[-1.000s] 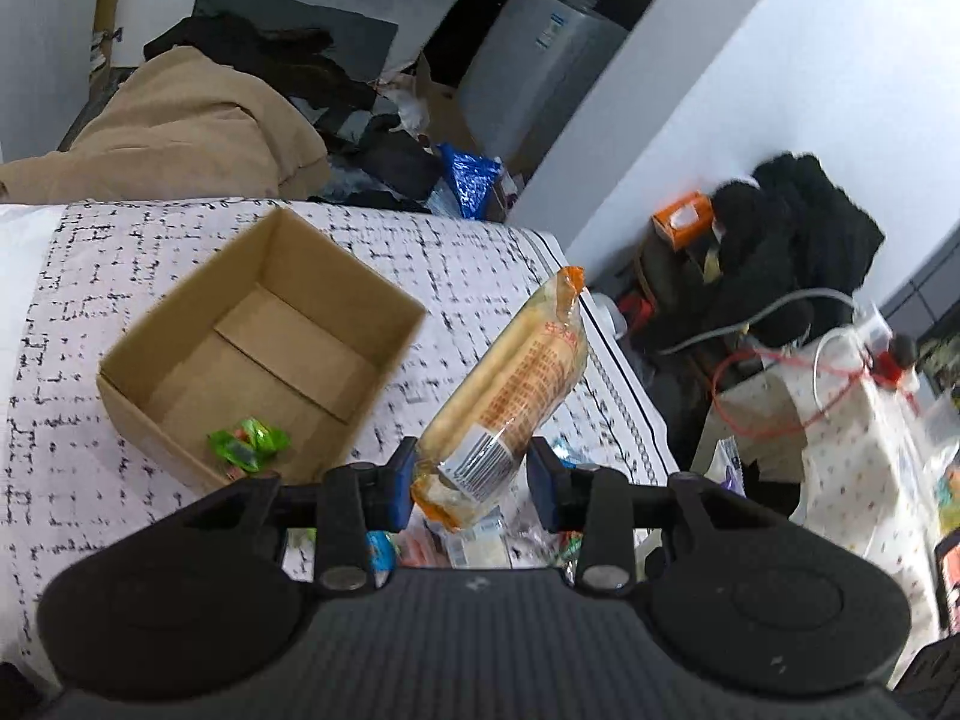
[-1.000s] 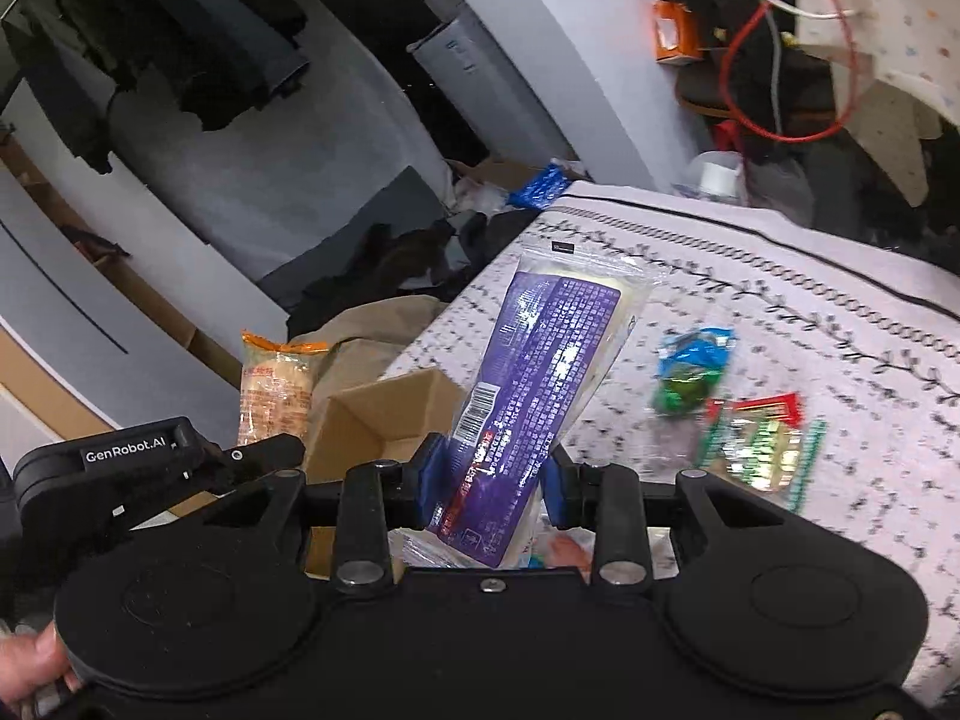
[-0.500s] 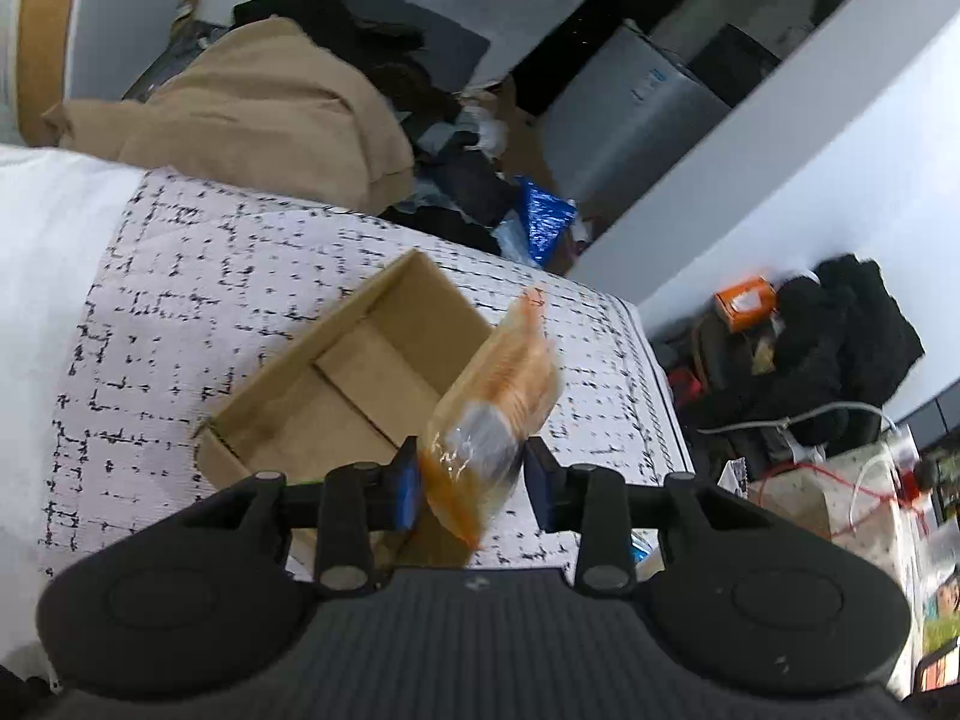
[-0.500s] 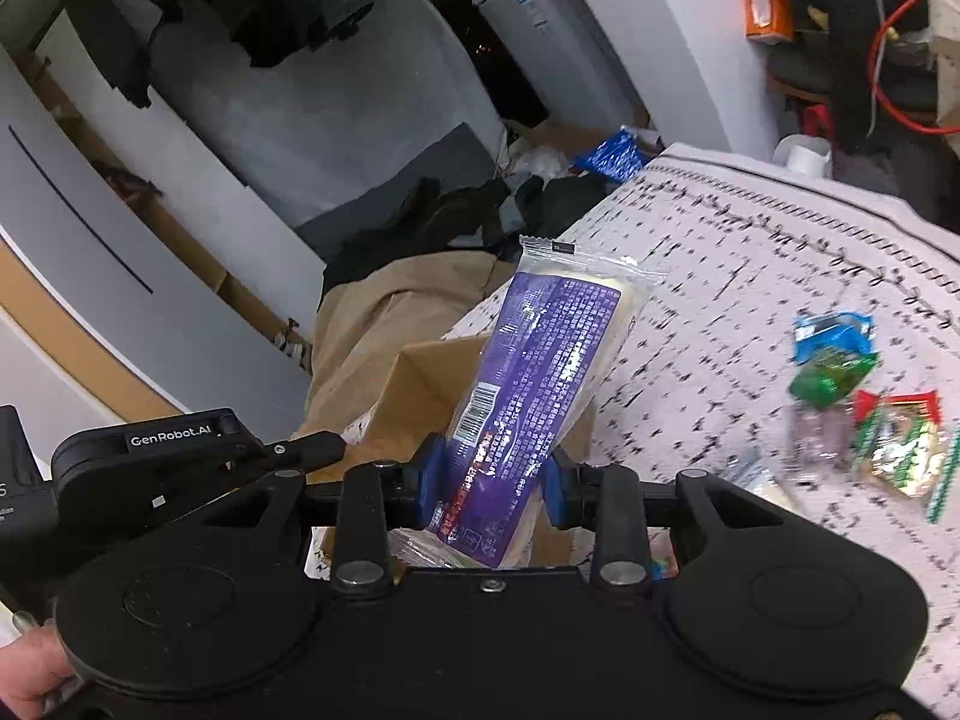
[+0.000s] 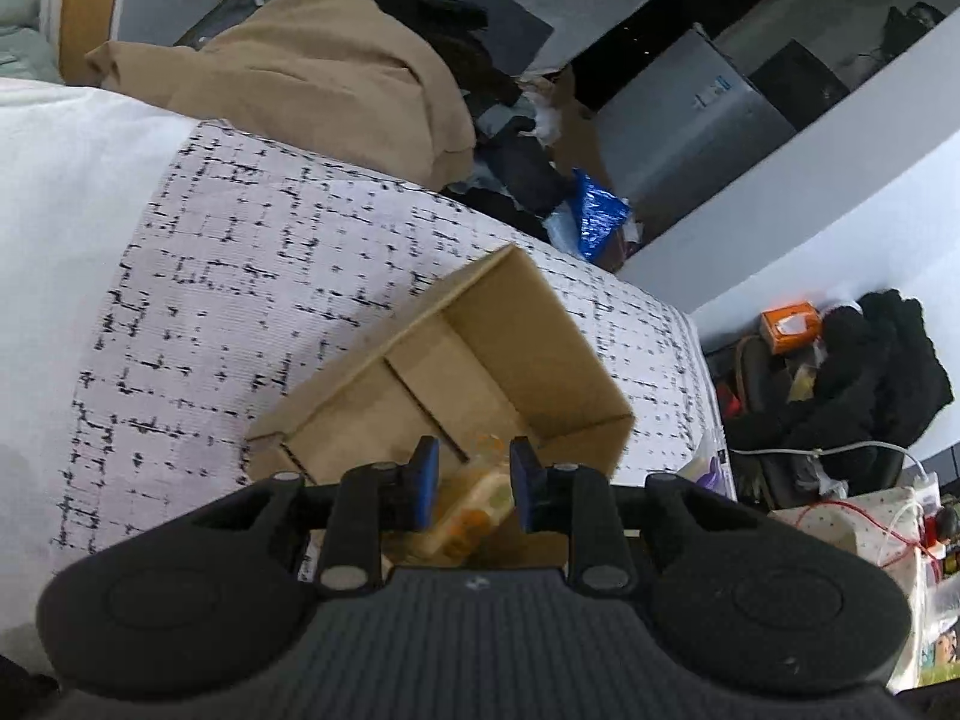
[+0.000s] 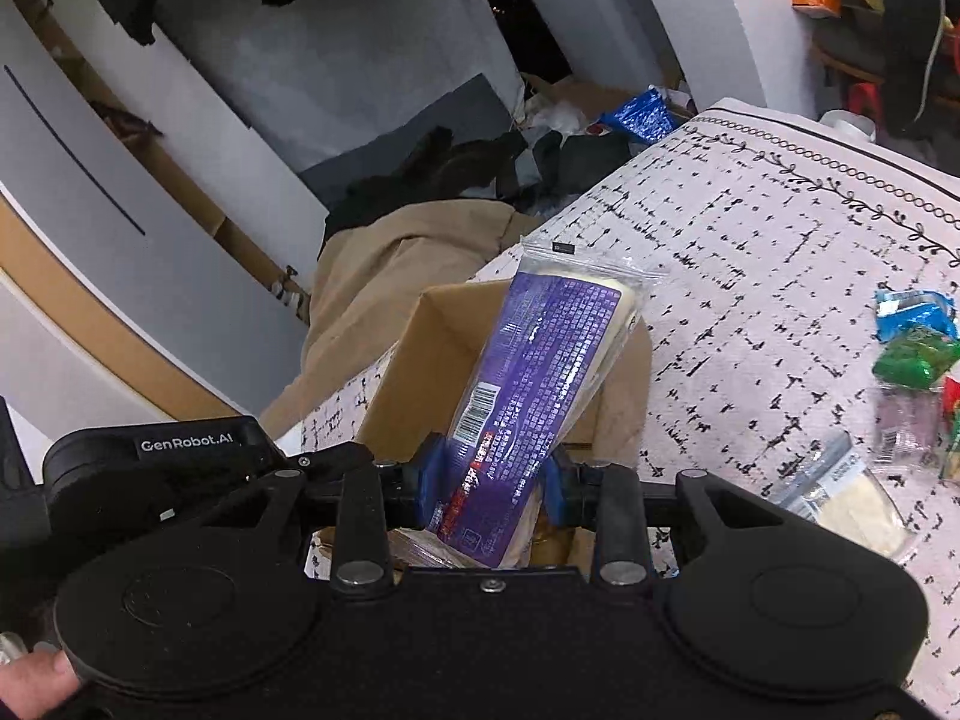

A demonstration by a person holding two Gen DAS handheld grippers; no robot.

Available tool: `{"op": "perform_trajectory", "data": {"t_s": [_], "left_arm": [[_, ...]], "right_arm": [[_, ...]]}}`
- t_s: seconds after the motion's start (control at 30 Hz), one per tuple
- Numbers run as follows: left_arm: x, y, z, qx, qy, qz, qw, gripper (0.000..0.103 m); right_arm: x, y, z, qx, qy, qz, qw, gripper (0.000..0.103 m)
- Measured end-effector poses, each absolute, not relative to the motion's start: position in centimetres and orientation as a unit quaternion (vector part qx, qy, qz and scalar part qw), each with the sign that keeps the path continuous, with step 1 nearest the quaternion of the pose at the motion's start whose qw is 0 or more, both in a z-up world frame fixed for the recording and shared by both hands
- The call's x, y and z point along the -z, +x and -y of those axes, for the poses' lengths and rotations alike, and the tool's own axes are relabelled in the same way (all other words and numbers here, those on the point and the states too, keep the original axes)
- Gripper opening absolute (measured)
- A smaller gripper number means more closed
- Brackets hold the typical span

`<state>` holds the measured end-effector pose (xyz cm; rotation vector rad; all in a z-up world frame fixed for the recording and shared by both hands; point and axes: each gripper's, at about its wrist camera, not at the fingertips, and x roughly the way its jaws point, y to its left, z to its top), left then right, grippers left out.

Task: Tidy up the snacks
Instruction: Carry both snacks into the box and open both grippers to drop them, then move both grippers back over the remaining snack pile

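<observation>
Hovering low over the near edge of the cardboard box (image 5: 456,372), the left gripper (image 5: 471,489) has its jaws apart w/ the orange cracker pack (image 5: 474,510) seen blurred in the gap below; can't tell if the pads touch it, looks let go and dropping into the box, that's a guess from the blur. The right gripper (image 6: 489,480) is clamped on the low end of the purple snack pack (image 6: 540,384), which sticks up and leans right over the box opening. Just right of that gripper, a pale clear-wrapped pack (image 6: 852,498) lies on the patterned cloth (image 6: 780,252); further right, near the frame edge, a few small sweets (image 6: 912,354) in blue, green and red wrappers, still to be sorted. Beyond the box, a tan blanket (image 5: 312,78) heaps at the far edge of the bed. Risks, as I judge them: both grippers crowd the same box, so the purple pack could knock the left gripper or catch the box wall and tip it; grip is only at the pack's end, so a quick swing may let it twist out and land on the cloth instead. Soft bed under the box = it may slide if nudged.
</observation>
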<state>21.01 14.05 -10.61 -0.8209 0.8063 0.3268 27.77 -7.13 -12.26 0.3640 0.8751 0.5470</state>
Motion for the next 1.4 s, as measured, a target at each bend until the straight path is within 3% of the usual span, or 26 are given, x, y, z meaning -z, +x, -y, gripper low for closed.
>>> {"op": "perform_trajectory", "data": {"t_s": [0.2,0.27,0.3,0.33,0.4,0.73,1.17,1.4], "left_arm": [[10.8,20.8,-14.6,-0.168,-0.383,-0.386,0.822,0.029],[10.9,20.8,-14.7,-0.168,-0.384,-0.386,0.822,0.033],[10.8,20.7,-14.8,-0.169,-0.385,-0.386,0.821,0.034],[10.8,20.6,-14.8,-0.171,-0.386,-0.385,0.821,0.038],[10.7,20.5,-14.9,-0.175,-0.387,-0.381,0.821,0.045],[9.5,20.5,-13.0,-0.174,-0.365,-0.364,0.839,0.085],[8.1,20.5,-8.7,-0.146,-0.304,-0.370,0.866,0.093],[7.0,20.4,-5.8,-0.123,-0.258,-0.354,0.890,0.103]], "right_arm": [[12.1,28.2,5.6,-0.272,0.143,-0.416,0.856,0.035],[12.2,28.4,5.2,-0.268,0.131,-0.413,0.861,0.041],[12.1,28.3,5.1,-0.259,0.121,-0.408,0.867,0.052],[12.0,28.2,5.2,-0.251,0.115,-0.404,0.872,0.059],[11.7,27.9,5.9,-0.248,0.125,-0.401,0.873,0.064],[10.5,26.5,10.1,-0.221,0.131,-0.393,0.883,0.071],[10.4,24.4,17.5,-0.171,0.141,-0.397,0.891,0.078],[10.1,23.4,20.2,-0.154,0.144,-0.388,0.897,0.099]]}}
